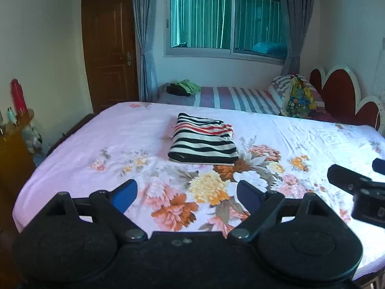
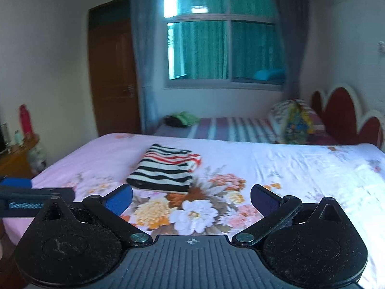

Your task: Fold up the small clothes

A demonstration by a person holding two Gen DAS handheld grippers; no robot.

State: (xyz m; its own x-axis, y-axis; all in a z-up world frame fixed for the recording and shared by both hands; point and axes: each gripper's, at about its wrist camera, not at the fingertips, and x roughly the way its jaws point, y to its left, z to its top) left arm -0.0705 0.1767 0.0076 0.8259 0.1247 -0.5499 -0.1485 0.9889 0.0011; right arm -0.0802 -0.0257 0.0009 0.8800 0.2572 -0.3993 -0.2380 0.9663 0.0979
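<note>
I see my left gripper [image 1: 186,193] and right gripper [image 2: 191,198] both spread, empty, near the folded shirt [image 1: 203,139] on the bed [image 1: 96,139].

Soft striped cloth garment [image 1: 203,139] on a smooth, wrinkled floral cotton sheet [image 1: 300,130]

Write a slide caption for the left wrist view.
Folded striped garment lies on the floral bedsheet; left gripper open.

Soft window [image 1: 226,21] daylight; right wrist view blurred, edges bowed.
</note>
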